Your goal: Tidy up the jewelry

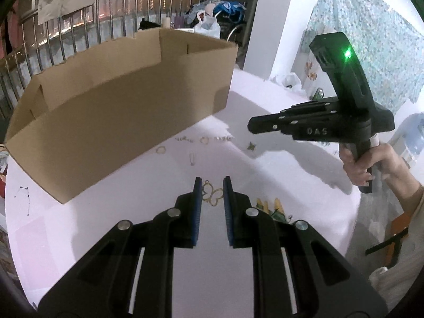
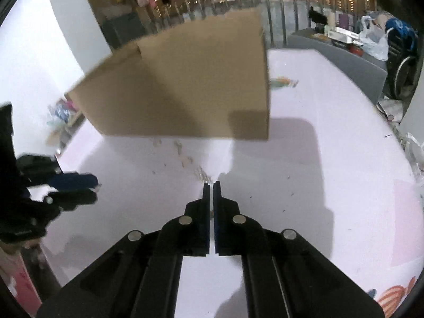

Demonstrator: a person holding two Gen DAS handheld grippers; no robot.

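Note:
In the left wrist view my left gripper [image 1: 212,185] is shut on a gold butterfly pendant [image 1: 213,194], which spans from one blue pad to the other above the white tablecloth [image 1: 238,265]. Several small pieces lie in front of an open cardboard box [image 1: 119,106]: rings [image 1: 160,149], a short chain [image 1: 222,138], a pin [image 1: 191,159] and a star-shaped charm [image 1: 251,146]. My right gripper [image 1: 249,127] hovers over the charm with its jaws together, a hand [image 1: 357,161] on its handle. Seen in its own view, the right gripper [image 2: 212,184] is shut and I see nothing between its pads.
A thin necklace [image 1: 22,196] lies left of the box. The box [image 2: 185,84] stands on the far half of the round table, and my left gripper [image 2: 96,189] shows at the left. A metal railing [image 1: 79,26], bags and a curtain [image 1: 371,39] are behind.

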